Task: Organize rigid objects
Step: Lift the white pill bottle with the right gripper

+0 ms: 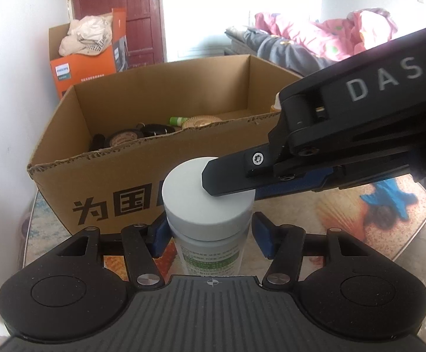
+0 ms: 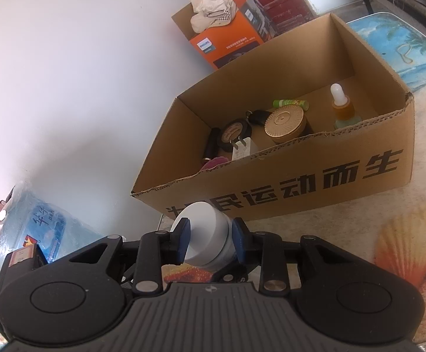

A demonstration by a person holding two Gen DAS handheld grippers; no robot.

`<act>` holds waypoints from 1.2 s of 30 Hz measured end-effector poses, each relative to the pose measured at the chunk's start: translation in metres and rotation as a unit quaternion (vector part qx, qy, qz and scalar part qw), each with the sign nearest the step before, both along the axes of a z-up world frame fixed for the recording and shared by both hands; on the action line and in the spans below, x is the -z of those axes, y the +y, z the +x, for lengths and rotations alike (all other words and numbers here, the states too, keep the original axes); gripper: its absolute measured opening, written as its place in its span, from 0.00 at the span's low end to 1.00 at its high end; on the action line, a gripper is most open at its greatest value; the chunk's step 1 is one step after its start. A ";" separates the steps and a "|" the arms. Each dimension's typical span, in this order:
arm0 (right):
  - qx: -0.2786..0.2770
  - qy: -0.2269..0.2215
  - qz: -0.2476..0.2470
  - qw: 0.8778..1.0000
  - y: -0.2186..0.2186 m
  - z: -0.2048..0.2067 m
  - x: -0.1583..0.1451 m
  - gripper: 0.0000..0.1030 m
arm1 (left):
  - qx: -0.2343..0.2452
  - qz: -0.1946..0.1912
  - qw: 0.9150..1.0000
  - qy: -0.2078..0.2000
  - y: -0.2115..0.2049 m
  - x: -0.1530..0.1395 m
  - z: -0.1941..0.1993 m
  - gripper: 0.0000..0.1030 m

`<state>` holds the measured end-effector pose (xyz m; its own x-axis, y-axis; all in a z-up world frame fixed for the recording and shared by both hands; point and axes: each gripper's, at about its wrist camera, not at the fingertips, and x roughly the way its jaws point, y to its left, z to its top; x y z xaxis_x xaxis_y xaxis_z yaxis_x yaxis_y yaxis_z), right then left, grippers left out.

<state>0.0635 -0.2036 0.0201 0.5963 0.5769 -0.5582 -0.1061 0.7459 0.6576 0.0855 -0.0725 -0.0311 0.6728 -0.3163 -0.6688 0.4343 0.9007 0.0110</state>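
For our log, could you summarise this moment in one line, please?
right gripper shut on bottle cap | left gripper open around bottle

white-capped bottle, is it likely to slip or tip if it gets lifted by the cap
The white-capped bottle looks rigid plastic, so probably no squashing. The right gripper pinches the smooth round cap, which may let it swivel or slip. The body hangs below the grip, so it could tilt; the left gripper flanks it loosely.
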 end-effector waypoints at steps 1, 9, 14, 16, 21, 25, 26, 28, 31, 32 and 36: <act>0.000 0.000 0.000 1.000 0.000 0.000 0.000 0.33 | -0.002 0.001 1.000 0.002 -0.001 0.000 0.001 0.54; -0.002 -0.001 -0.003 1.000 0.000 0.002 -0.002 0.34 | -0.018 -0.004 1.000 0.016 -0.003 -0.003 0.005 0.51; -0.003 -0.006 -0.001 1.000 0.000 -0.001 -0.005 0.34 | -0.023 -0.007 1.000 0.015 -0.002 -0.007 0.002 0.51; -0.004 -0.008 -0.001 1.000 0.000 -0.002 -0.006 0.34 | -0.024 -0.007 1.000 0.014 -0.002 -0.009 0.001 0.51; -0.004 -0.016 0.000 1.000 0.001 -0.005 -0.011 0.34 | -0.026 -0.006 1.000 0.009 -0.002 -0.014 -0.003 0.51; -0.007 -0.023 0.001 1.000 0.002 -0.009 -0.015 0.34 | -0.028 -0.005 1.000 0.004 -0.001 -0.019 -0.006 0.51; -0.007 -0.025 0.001 1.000 0.002 -0.010 -0.015 0.34 | -0.029 -0.005 1.000 0.002 0.000 -0.020 -0.007 0.51; -0.009 -0.029 0.000 1.000 0.003 -0.012 -0.018 0.34 | -0.030 -0.003 1.000 -0.001 0.000 -0.022 -0.009 0.51; -0.011 -0.035 0.002 0.999 0.003 -0.015 -0.021 0.34 | -0.033 -0.002 0.999 -0.008 0.000 -0.025 -0.014 0.51; -0.012 -0.038 0.002 0.999 0.003 -0.017 -0.024 0.34 | -0.034 -0.002 0.999 -0.010 0.000 -0.027 -0.016 0.51; -0.016 -0.059 0.003 0.998 0.004 -0.025 -0.040 0.34 | -0.035 -0.003 0.999 -0.031 0.001 -0.042 -0.024 0.51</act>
